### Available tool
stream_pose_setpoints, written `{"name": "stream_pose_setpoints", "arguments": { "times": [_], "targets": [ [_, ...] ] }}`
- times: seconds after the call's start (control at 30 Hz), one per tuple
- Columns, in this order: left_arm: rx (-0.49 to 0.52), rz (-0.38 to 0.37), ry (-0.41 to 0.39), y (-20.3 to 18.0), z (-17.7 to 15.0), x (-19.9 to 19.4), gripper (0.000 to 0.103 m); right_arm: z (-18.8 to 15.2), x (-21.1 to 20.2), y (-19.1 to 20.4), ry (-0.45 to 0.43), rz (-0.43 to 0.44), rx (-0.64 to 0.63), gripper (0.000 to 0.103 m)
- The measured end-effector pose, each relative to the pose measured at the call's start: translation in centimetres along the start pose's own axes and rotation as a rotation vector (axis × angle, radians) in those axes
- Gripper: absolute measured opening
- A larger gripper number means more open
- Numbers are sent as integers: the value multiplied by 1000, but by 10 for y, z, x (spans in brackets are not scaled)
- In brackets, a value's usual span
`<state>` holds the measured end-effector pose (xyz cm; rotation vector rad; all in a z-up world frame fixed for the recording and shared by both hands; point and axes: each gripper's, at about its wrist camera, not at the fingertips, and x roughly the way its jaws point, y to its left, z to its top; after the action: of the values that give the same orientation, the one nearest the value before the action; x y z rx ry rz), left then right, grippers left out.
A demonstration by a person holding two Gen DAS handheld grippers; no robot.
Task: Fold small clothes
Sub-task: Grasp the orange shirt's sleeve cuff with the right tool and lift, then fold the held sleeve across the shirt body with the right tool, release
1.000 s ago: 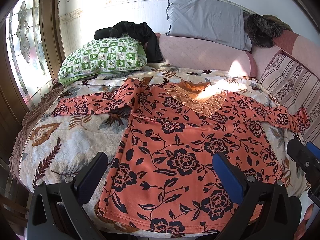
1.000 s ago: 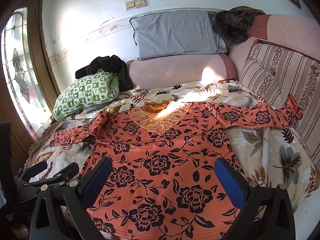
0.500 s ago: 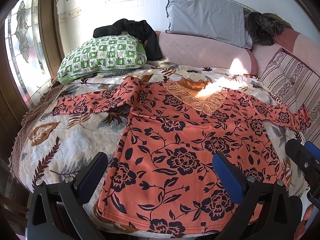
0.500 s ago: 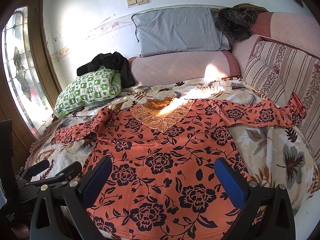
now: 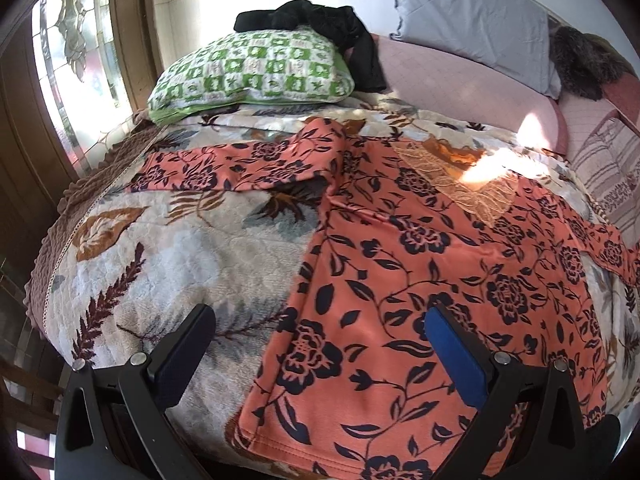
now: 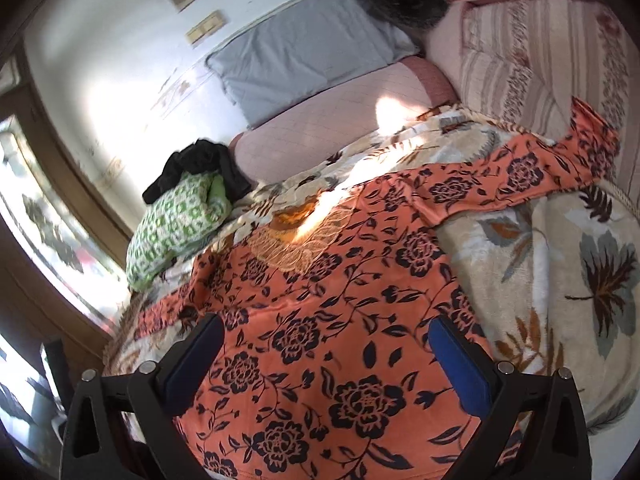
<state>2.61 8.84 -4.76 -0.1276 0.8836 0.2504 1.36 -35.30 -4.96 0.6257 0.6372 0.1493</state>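
Observation:
An orange long-sleeved top with black flowers (image 5: pixel 420 272) (image 6: pixel 328 312) lies spread flat, face up, on the leaf-patterned blanket (image 5: pixel 168 256), its sleeves stretched out to both sides. My left gripper (image 5: pixel 320 320) hovers open over the top's lower left side edge, nothing between its fingers. My right gripper (image 6: pixel 326 328) hangs open above the lower body of the top, tilted, holding nothing. The left sleeve (image 5: pixel 224 168) is partly folded near the shoulder. The right sleeve (image 6: pixel 520 176) reaches the striped cushion.
A green checked pillow (image 5: pixel 256 68) with a black garment (image 5: pixel 332 28) on it sits at the back left. A grey pillow (image 5: pixel 472 20), a pink bolster (image 6: pixel 336 128) and a striped cushion (image 6: pixel 532 56) line the back and right. A window (image 5: pixel 72 52) stands at the left.
My left gripper has shifted left and closer to the top's left edge. My right gripper has tilted and moved in lower over the top. The top lies unmoved.

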Motion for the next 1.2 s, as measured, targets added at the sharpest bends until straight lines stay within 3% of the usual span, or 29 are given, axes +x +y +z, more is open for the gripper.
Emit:
{"name": "stream_pose_setpoints", "arguments": {
  "times": [0.1,0.17,0.27,0.33,0.4,0.7,0.77,0.83,0.87,0.9,0.93,1.07,1.2],
  "targets": [
    [-31,45,41,18,4,17,103,39,-6,-89,-80,29,275,103],
    [-40,80,55,26,4,25,103,63,-10,-146,-149,-18,439,103],
    [-38,127,75,33,4,37,103,106,-5,-197,-194,-248,397,96],
    [-28,153,90,34,2,45,103,132,4,-224,-201,-369,353,80],
    [-23,173,110,35,1,54,103,150,14,-253,-186,-433,354,63],
    [-5,202,145,35,2,79,103,179,62,-308,-147,-555,481,63],
    [-9,203,142,39,3,81,103,185,68,-311,-163,-576,478,62],
    [-14,213,137,45,4,81,103,192,80,-315,-133,-600,480,51],
    [-20,217,134,49,5,81,103,196,85,-317,-118,-609,476,29],
    [-30,220,131,54,6,81,103,201,87,-315,-113,-613,462,15],
    [-42,219,125,59,7,80,103,206,90,-308,-107,-621,430,8],
    [-81,212,83,79,14,82,103,233,96,-231,-122,-590,177,8],
    [-141,205,27,98,21,83,103,246,99,-98,-168,-446,-79,8]
  ]
}}
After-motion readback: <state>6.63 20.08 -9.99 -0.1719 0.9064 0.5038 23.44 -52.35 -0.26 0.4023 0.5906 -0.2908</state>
